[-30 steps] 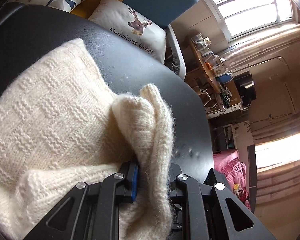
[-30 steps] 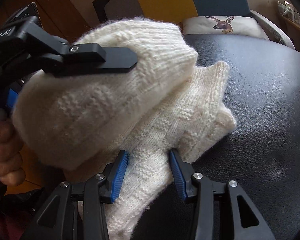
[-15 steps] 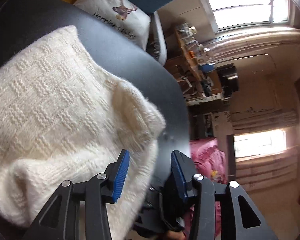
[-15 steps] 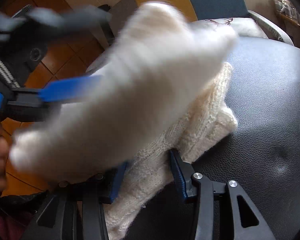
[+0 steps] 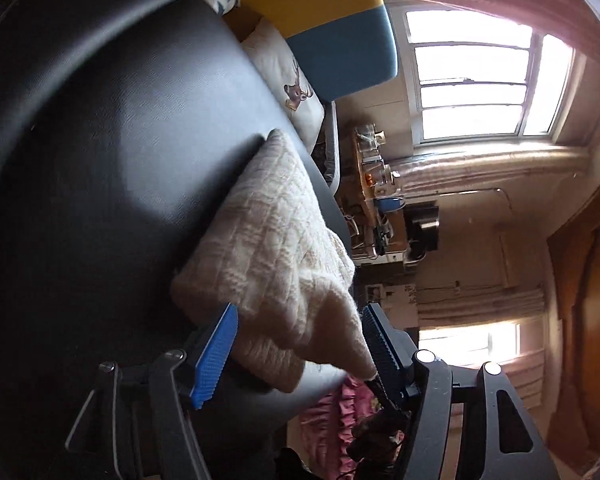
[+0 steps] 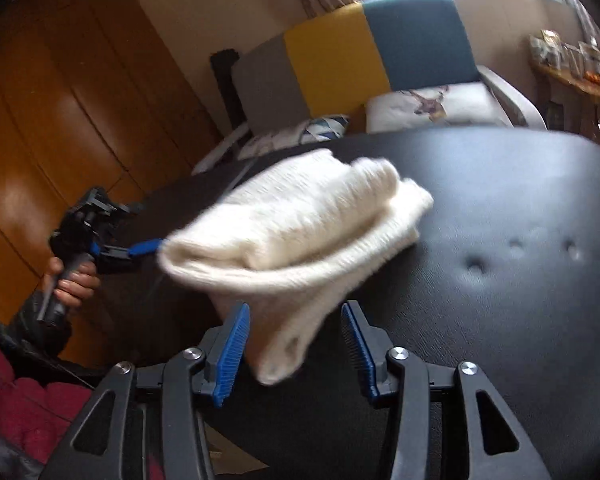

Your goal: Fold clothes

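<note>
Your right gripper [image 6: 296, 346] stands spread, its ribbed blue pads [image 6: 232, 354] on either side of the nearest fold of the cream knit sweater [image 6: 300, 220] without visibly pinching it; motion blur softens the wool there, so actual contact is hard to judge. Your left gripper [image 5: 296, 354] is likewise spread around the sweater's near corner, and that corner covers part of its right pad. The garment, chunky and basket-textured, lies folded into a thick bundle on the black, pebbled leather-like table [image 6: 500, 208], whose near edge is cut off. Beyond it, a deer-print cushion [image 6: 432, 106] rests on a grey, yellow and blue sofa [image 6: 340, 60].
</note>
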Demonstrator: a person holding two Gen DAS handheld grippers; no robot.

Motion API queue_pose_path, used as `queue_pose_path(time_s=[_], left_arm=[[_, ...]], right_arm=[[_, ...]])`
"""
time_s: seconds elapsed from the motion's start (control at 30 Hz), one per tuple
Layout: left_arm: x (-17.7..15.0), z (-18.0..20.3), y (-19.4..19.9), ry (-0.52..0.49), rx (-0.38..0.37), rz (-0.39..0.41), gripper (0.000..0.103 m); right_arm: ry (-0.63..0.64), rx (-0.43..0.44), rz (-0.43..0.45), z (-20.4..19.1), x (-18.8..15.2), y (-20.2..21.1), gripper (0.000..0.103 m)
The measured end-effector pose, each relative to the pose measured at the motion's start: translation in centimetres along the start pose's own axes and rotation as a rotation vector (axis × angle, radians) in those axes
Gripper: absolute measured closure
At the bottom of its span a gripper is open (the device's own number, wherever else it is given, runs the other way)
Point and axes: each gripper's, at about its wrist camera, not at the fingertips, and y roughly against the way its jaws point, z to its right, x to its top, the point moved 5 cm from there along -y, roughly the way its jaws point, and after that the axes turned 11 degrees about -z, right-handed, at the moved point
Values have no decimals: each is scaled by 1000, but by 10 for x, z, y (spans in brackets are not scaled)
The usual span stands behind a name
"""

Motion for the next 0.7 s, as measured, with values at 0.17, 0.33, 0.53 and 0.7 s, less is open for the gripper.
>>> queue_pose_path(time_s=[0.17, 0.33, 0.53, 0.7], left_arm=[[-12, -16, -27, 96, -148, -57, 35], [-2, -22, -57, 141, -140, -60, 29], [7, -30, -53, 119, -51, 26, 45], [11, -36, -44, 83, 36, 104, 92]], right_arm=[[188, 8, -176, -75, 66, -97, 28], [144, 35, -266, -88, 67, -142, 28], [11, 250, -226, -79, 54, -160, 27], [-52, 237, -295, -49, -1, -173, 70]])
